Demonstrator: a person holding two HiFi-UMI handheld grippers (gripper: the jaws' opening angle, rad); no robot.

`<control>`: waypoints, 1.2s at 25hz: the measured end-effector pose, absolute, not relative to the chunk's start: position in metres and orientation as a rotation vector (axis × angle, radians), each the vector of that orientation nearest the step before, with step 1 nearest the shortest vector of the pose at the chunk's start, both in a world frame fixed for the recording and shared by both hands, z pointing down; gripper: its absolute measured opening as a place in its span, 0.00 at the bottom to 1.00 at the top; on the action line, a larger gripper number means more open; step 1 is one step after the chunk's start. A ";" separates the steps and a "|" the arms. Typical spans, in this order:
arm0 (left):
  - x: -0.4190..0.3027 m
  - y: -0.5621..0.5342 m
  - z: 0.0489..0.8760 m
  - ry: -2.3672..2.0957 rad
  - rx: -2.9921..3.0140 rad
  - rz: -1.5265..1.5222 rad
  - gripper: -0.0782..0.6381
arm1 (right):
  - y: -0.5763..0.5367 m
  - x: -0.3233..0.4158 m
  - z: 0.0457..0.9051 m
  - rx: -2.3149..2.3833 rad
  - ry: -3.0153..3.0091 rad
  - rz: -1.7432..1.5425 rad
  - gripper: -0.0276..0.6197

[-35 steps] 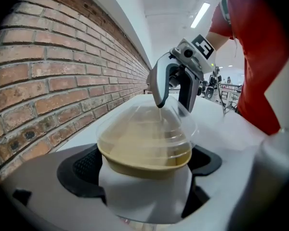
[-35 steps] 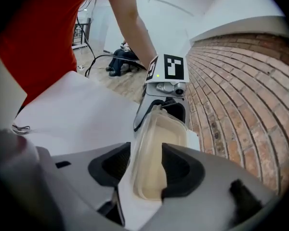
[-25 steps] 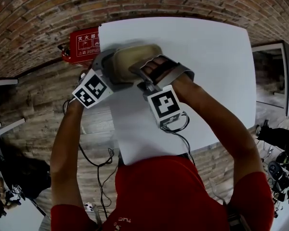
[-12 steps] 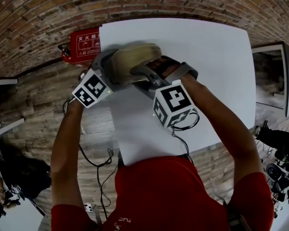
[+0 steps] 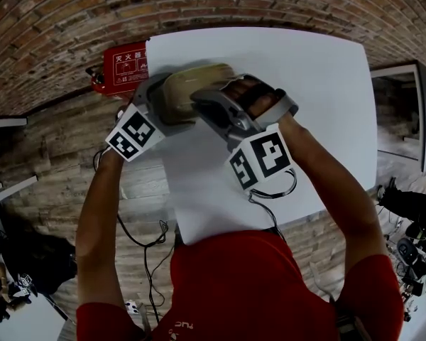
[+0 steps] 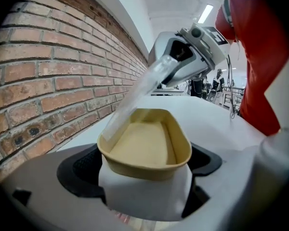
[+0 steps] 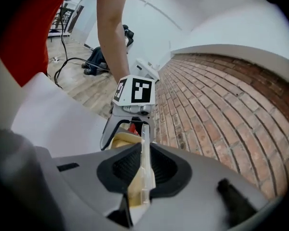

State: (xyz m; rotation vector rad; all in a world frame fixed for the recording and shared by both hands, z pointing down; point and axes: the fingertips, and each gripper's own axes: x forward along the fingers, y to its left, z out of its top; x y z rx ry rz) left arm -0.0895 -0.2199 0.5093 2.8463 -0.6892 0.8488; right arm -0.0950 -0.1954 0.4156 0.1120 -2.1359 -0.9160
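Tub [image 6: 144, 148] sits clamped in left gripper [image 6: 144, 179]; right gripper [image 7: 143, 177] pinches clear lid [image 7: 145, 143], edge-on in its own view.

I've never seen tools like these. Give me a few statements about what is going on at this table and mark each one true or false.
1. The left gripper is shut on a tan container. True.
2. The clear lid lies flat on the container. False: it is tilted up, with one side raised off the rim.
3. The right gripper is open and empty. False: its jaws are shut on the lid.
4. A red box sits beside the white table, by the brick wall. True.
5. The container stands on the table by itself. False: it is held between the left gripper's jaws.
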 end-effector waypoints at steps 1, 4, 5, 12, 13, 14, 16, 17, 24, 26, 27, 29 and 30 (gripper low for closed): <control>-0.090 -0.220 0.509 -0.696 2.844 0.841 0.88 | -0.196 -0.095 0.411 0.128 -2.150 -0.922 0.14; -0.090 -0.218 0.507 -0.702 2.840 0.822 0.88 | -0.195 -0.094 0.395 0.165 -2.245 -0.812 0.14; -0.090 -0.217 0.508 -0.698 2.837 0.820 0.88 | -0.196 -0.092 0.389 0.179 -2.300 -0.719 0.14; -0.092 -0.216 0.509 -0.694 2.826 0.844 0.88 | -0.250 -0.042 0.356 0.485 -2.674 0.369 0.14; -0.092 -0.216 0.509 -0.694 2.826 0.849 0.88 | -0.259 -0.031 0.360 0.529 -2.669 0.508 0.14; -0.092 -0.216 0.510 -0.693 2.825 0.855 0.88 | -0.266 -0.021 0.365 0.566 -2.657 0.644 0.14; -0.092 -0.217 0.512 -0.689 2.819 0.869 0.88 | -0.276 -0.008 0.378 0.621 -2.620 0.877 0.14; -0.092 -0.217 0.513 -0.686 2.815 0.876 0.88 | -0.279 -0.003 0.384 0.644 -2.598 0.961 0.14; -0.091 -0.214 0.517 -0.649 2.799 0.908 0.88 | -0.294 0.011 0.413 0.791 -2.515 0.945 0.14; -0.092 -0.214 0.515 -0.652 2.797 0.877 0.88 | -0.298 0.010 0.414 0.798 -2.507 0.903 0.14; -0.093 -0.214 0.513 -0.655 2.796 0.859 0.88 | -0.298 0.009 0.415 0.795 -2.504 0.894 0.14; -0.095 -0.216 0.508 -0.665 2.796 0.822 0.88 | -0.295 0.005 0.414 0.771 -2.508 0.909 0.14; -0.096 -0.217 0.506 -0.673 2.796 0.802 0.88 | -0.293 0.003 0.411 0.756 -2.516 0.914 0.14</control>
